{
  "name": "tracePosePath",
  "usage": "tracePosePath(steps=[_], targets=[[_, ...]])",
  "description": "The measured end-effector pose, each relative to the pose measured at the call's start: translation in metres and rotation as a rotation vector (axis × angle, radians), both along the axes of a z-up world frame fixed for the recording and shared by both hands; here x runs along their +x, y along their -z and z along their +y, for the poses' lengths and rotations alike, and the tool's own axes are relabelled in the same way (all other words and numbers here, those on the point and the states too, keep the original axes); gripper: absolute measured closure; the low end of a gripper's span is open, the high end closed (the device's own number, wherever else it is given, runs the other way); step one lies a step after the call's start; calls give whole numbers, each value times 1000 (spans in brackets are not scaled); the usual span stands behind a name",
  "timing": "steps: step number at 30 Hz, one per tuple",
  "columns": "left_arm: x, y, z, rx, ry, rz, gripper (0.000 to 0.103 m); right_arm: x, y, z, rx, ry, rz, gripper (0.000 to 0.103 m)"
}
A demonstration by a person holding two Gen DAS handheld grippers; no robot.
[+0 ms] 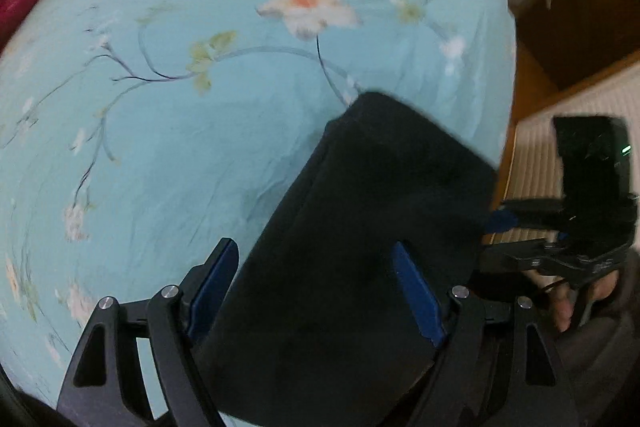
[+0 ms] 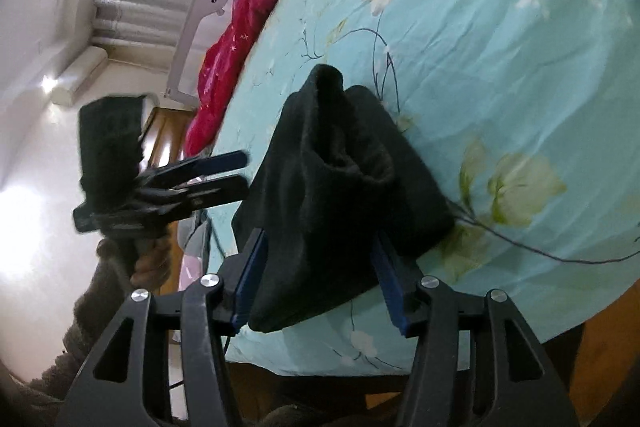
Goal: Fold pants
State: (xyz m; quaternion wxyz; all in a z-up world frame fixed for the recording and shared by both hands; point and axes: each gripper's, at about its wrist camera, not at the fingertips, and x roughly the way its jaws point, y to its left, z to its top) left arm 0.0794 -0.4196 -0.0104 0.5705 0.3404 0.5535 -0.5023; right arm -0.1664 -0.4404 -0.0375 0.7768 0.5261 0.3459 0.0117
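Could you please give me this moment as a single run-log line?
stage: fold done | black pants folded in a bundle on floral bedsheet near bed edge | left gripper open, astride bundle | right gripper open, astride bundle

Each wrist camera sits just behind its own claw, looking forward and down at close range. Both views share the folded black pants (image 1: 360, 235) (image 2: 336, 187) and floral bedsheet (image 1: 180, 127) (image 2: 500, 67); each catches the other claw sideways.

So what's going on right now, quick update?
Left gripper open, right gripper open. Black pants folded in a bundle on the floral bedsheet. Nothing in the way.
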Motion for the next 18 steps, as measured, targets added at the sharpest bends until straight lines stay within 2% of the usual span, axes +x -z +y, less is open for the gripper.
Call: tracePosePath(steps=[2,3,4,5,6,7,8,9,11,14,16,18], targets=[[4,17,-3,51,11,25,23,2,5,1,9,-7,6,47],[5,20,-2,43,4,52,29,3,6,0,17,-5,5,48],[5,18,-1,26,4,59,40,4,8,-1,28,4,5,49],[3,15,1,1,13,58,47,5,9,-1,32,6,8,58],[1,10,3,-17,22,51,64,7,10,-2,29,16,16,67],[-1,1,7,-32,26,43,78,8,11,-2,44,20,19,69],[-4,-8,11,-41,32,33,84,6,14,-4,82,13,13,75],[-6,-18,17,-53,46,23,91,8,16,-1,167,-11,-7,77],[-7,-43,31,-72,83,10,91,12,11,10,254,-62,-62,77],[-8,-54,35,-24,118,-57,83,24,-1,27,313,-139,-142,78],[-6,-36,26,41,100,-109,82,25,7,25,324,-116,-126,78],[-5,-10,15,99,74,-132,82,19,33,16,398,-37,-65,78]])
